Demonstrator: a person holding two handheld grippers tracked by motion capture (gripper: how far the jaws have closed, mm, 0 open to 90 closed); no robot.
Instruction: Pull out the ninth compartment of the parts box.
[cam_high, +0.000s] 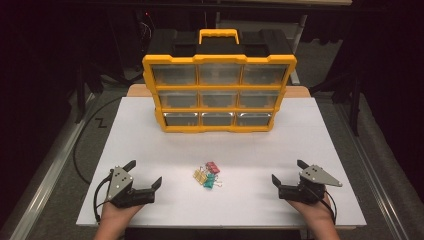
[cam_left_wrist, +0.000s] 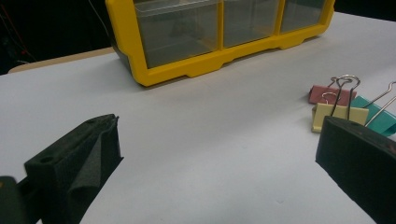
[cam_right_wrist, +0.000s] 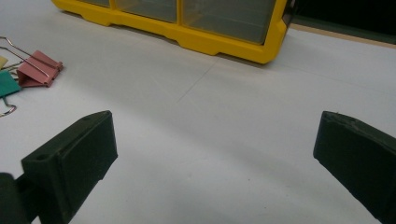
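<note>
Three binder clips lie bunched on the white table top: a red clip (cam_high: 213, 166), a yellow clip (cam_high: 200, 175) and a green clip (cam_high: 209, 182). My left gripper (cam_high: 146, 173) rests near the front left, open, nothing between its jaws. My right gripper (cam_high: 289, 172) rests near the front right, open and empty too. In the left gripper view the yellow clip (cam_left_wrist: 338, 115) sits just beyond the right jaw, with the red clip (cam_left_wrist: 330, 94) and green clip (cam_left_wrist: 376, 115) beside it. The right gripper view has the red clip (cam_right_wrist: 39, 68) and green clip (cam_right_wrist: 7, 84) at far left.
A yellow and black drawer organiser (cam_high: 219, 90) with clear drawers stands at the back middle of the table (cam_high: 150, 135). A cable (cam_high: 82, 135) curves over the floor at the left. Dark surroundings frame the table.
</note>
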